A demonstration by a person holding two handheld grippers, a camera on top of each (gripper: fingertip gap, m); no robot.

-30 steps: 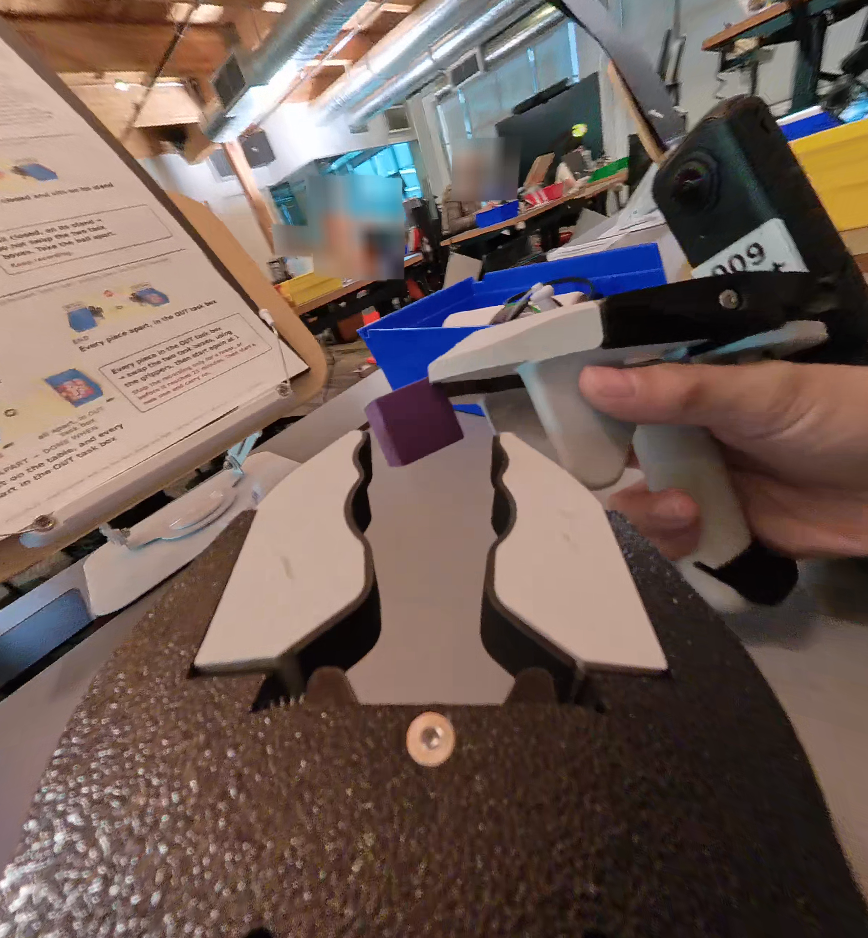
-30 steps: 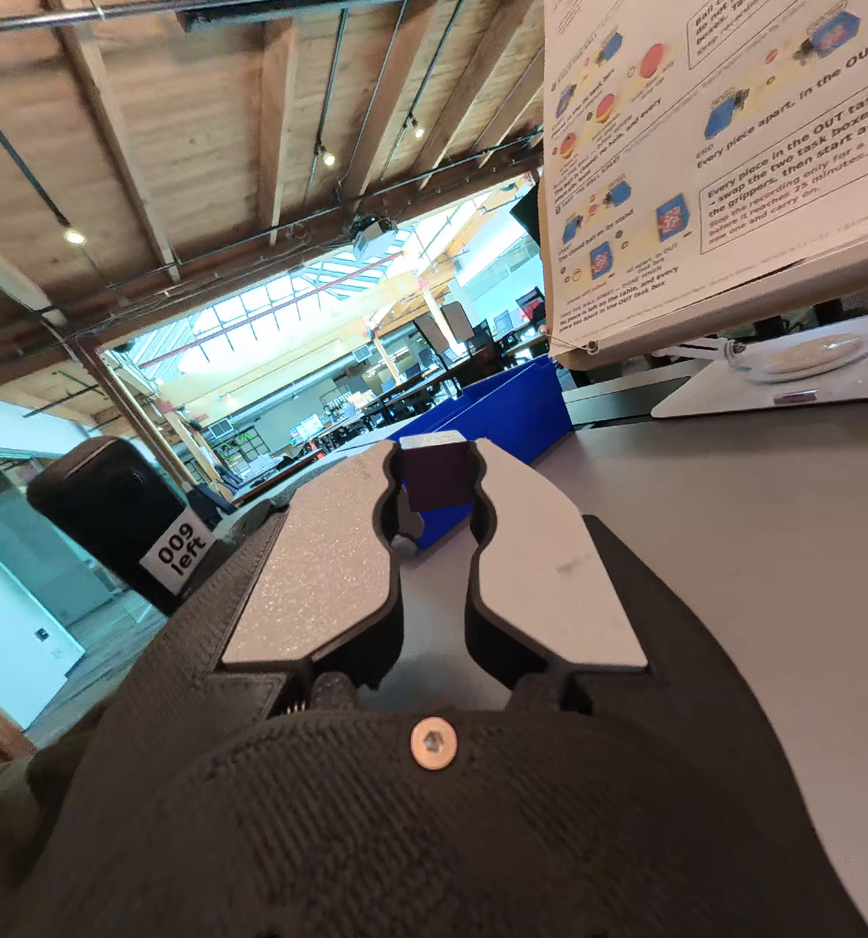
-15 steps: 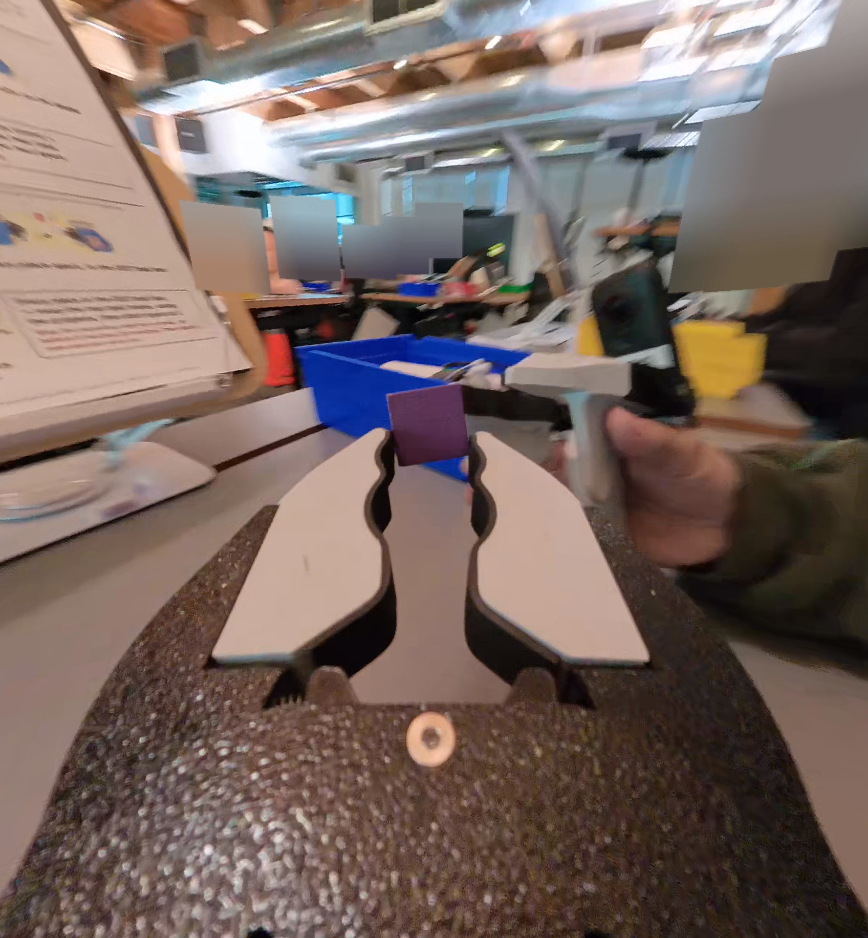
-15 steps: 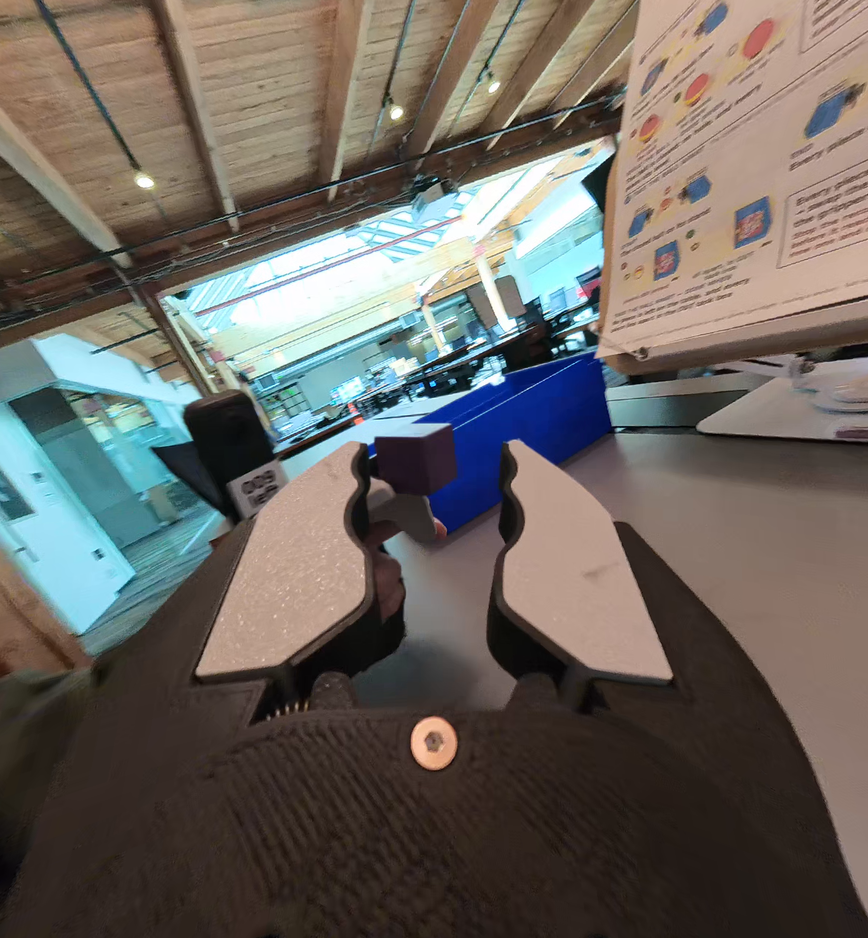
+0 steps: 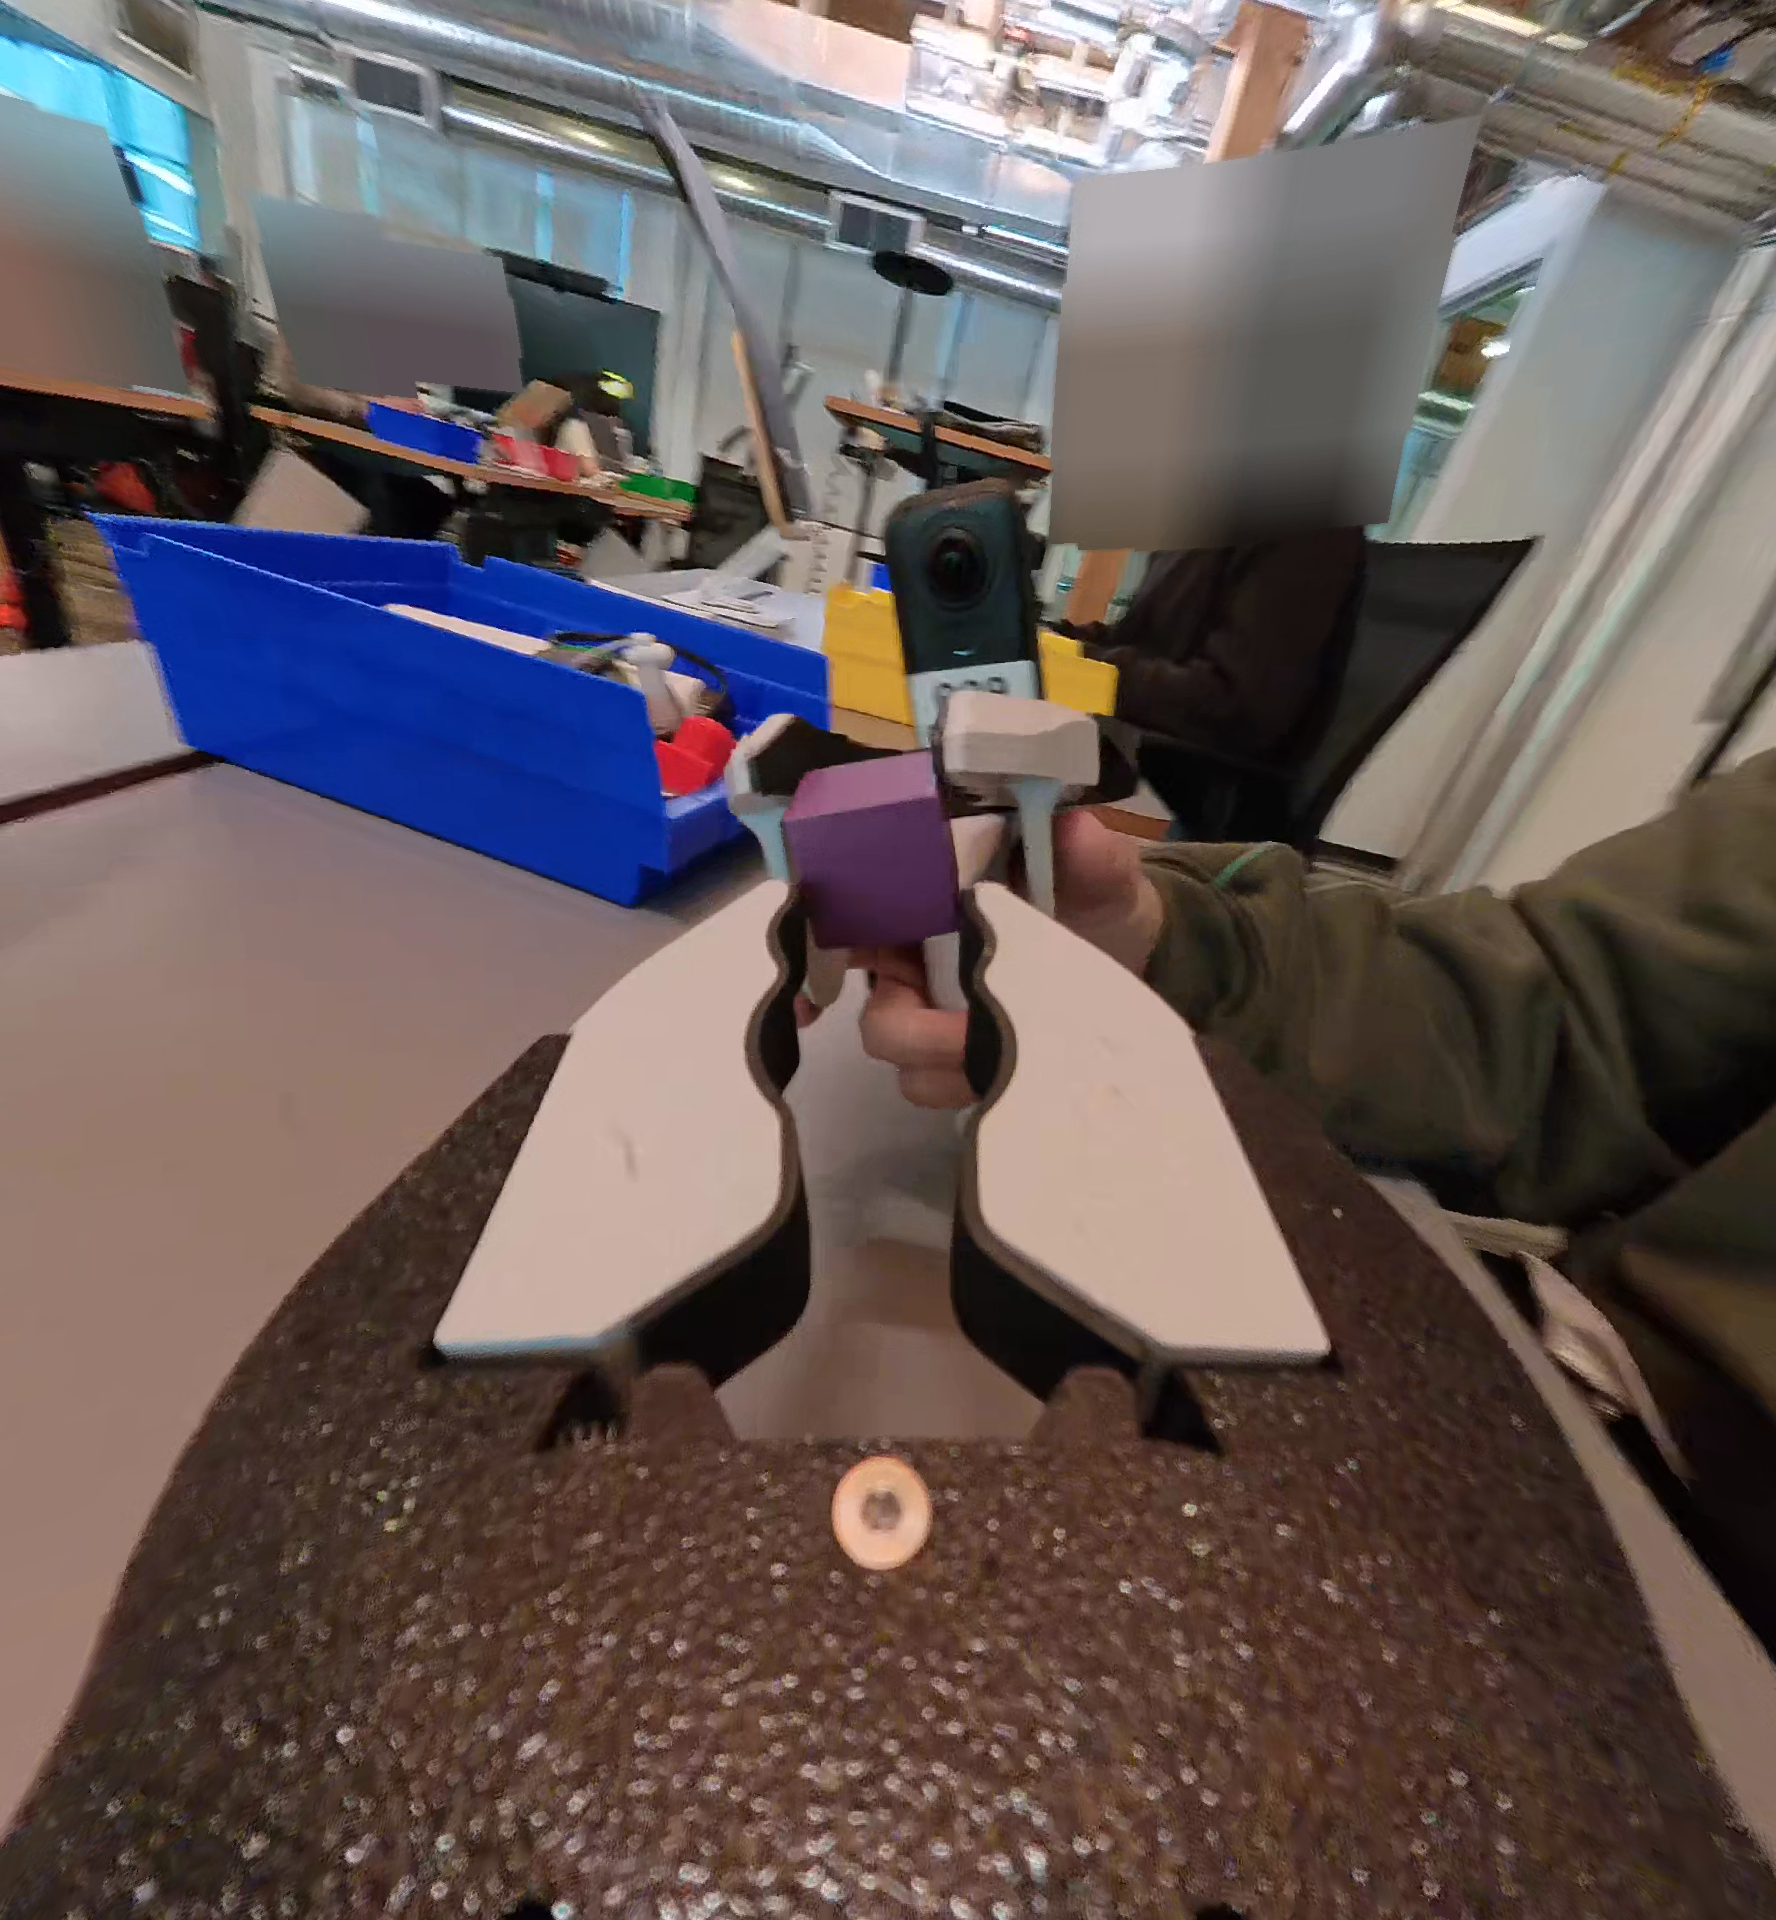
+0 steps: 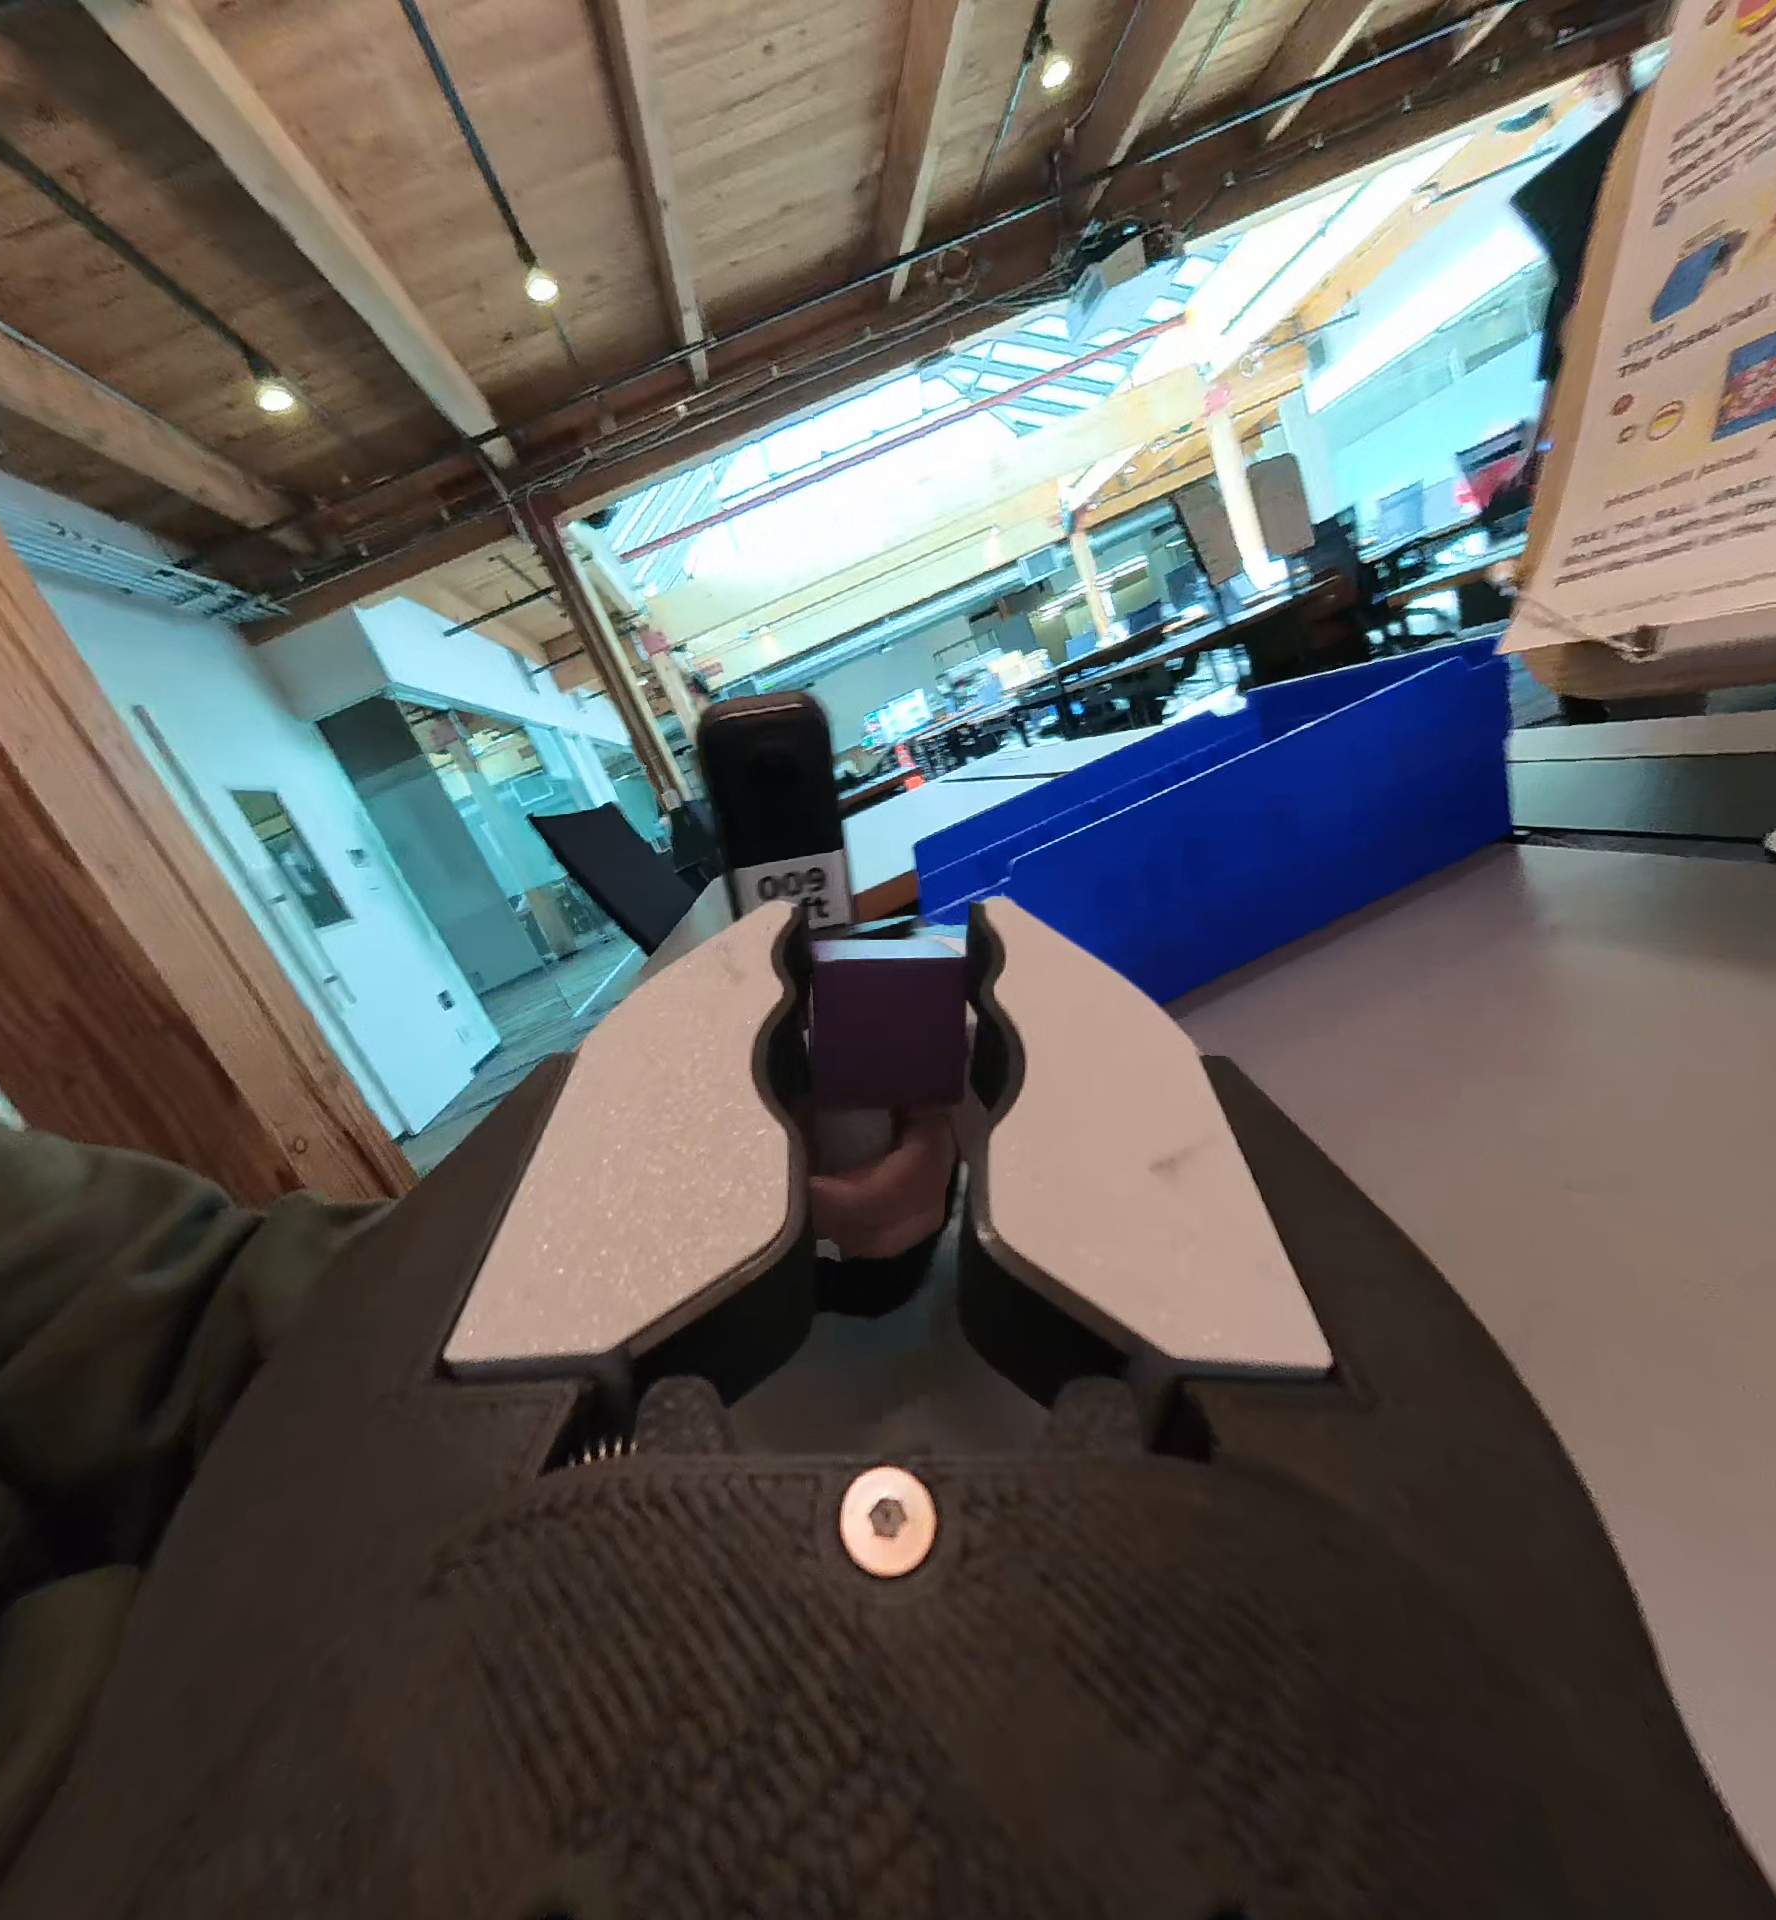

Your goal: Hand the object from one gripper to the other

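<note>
A purple cube (image 5: pixel 873 862) hangs in the air between both grippers, which face each other head-on above the grey table (image 5: pixel 240 987). My left gripper (image 5: pixel 879 909) has its fingertips against the cube's lower sides. My right gripper (image 6: pixel 882 925) has its fingers closed in around the cube (image 6: pixel 886 1029), which sits a little inside its tips. In the left wrist view the right gripper (image 5: pixel 868 790) shows behind the cube, with one finger on each side of it. The left gripper's black camera (image 6: pixel 770 800) rises behind the cube in the right wrist view.
A blue bin (image 5: pixel 396 707) with loose parts stands on the table at the back left; it also shows in the right wrist view (image 6: pixel 1227 831). A yellow bin (image 5: pixel 863 665) stands behind it. An instruction board (image 6: pixel 1715 364) stands at the right. A green sleeve (image 5: pixel 1435 1018) reaches in from the right. My two grippers' fingertips are within a few centimetres of each other.
One second ago the right gripper held the cube and the left was open. Half a second ago the left was shut on it and the right open. Now the right has closed around it again.
</note>
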